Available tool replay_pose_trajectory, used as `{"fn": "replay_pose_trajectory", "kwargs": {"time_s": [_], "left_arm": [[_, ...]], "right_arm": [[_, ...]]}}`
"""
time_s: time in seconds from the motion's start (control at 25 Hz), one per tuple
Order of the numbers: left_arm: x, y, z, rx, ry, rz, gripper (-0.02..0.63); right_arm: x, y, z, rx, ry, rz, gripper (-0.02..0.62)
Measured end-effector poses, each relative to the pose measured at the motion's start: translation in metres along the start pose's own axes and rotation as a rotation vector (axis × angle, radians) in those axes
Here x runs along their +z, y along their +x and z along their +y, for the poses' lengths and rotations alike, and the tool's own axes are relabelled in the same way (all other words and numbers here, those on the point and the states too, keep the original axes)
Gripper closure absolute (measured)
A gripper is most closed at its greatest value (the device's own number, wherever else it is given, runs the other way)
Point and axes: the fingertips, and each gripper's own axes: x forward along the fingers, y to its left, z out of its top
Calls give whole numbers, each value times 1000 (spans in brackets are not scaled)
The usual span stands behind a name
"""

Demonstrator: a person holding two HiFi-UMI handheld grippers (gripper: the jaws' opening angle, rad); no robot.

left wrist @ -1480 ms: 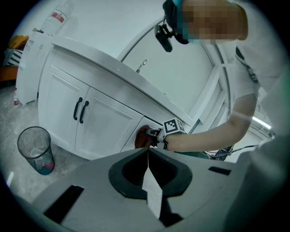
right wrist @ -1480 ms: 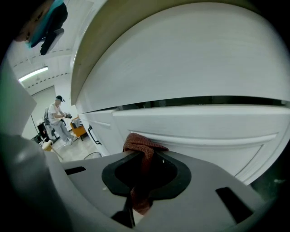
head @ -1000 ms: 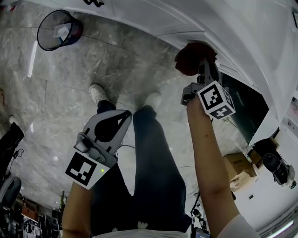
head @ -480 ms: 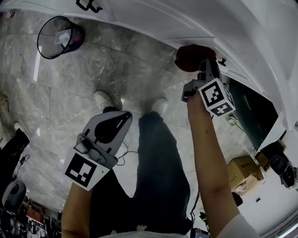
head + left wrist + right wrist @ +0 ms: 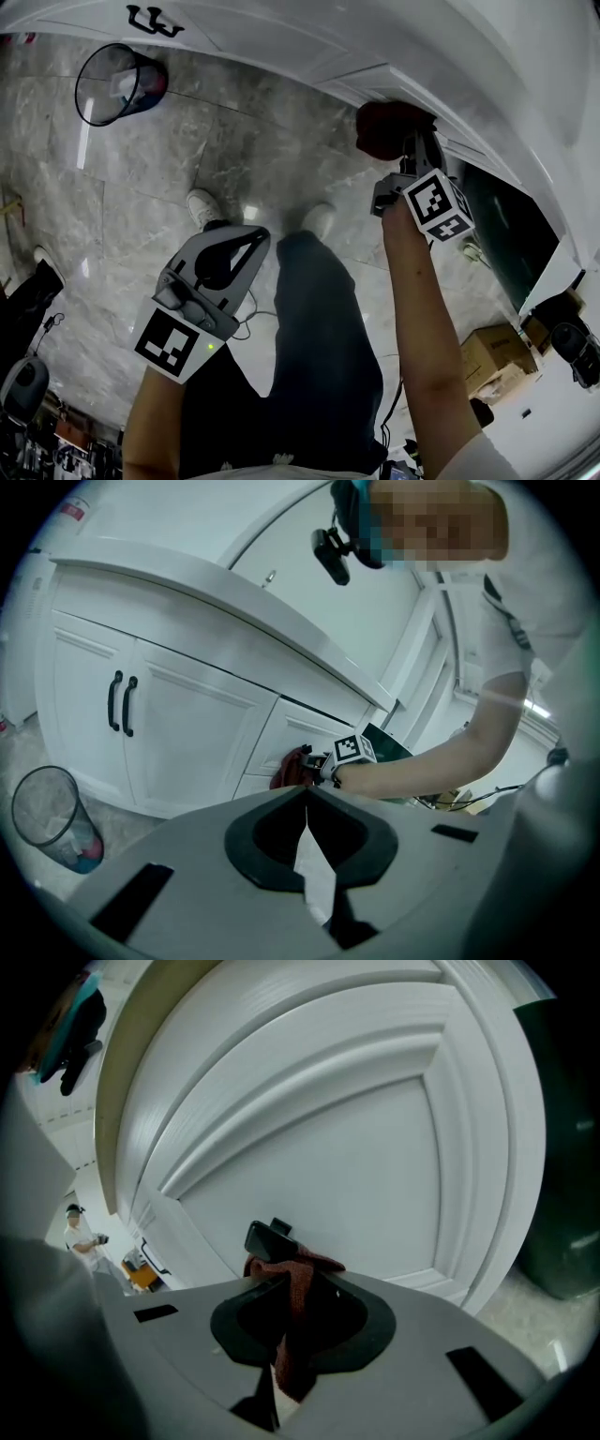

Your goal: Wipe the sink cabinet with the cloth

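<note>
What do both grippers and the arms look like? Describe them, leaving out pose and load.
The left gripper and right gripper are light grey plastic shells with black-lined jaw openings. Each carries a white cube with black square markers: left cube, right cube. A small green light glows on the left one. The forearms are bare; a white short sleeve shows on the right arm.

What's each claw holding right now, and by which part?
Right claw: the dark red cloth, pinched by a bunched fold. Left claw: shut, holding nothing.
</note>
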Motion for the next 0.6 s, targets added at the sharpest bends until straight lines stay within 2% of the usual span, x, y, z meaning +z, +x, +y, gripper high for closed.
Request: {"fn": "replay_pose_trajectory", "kwargs": {"time_s": [0.28,0.6], "left_arm": [[11,23,-24,14,8,-16,595],[27,44,-56,-3,26,-21,595]], "right_arm": [[20,-22,-30,33,-30,7,537],[46,-46,-37,42,-42,7,537]]}}
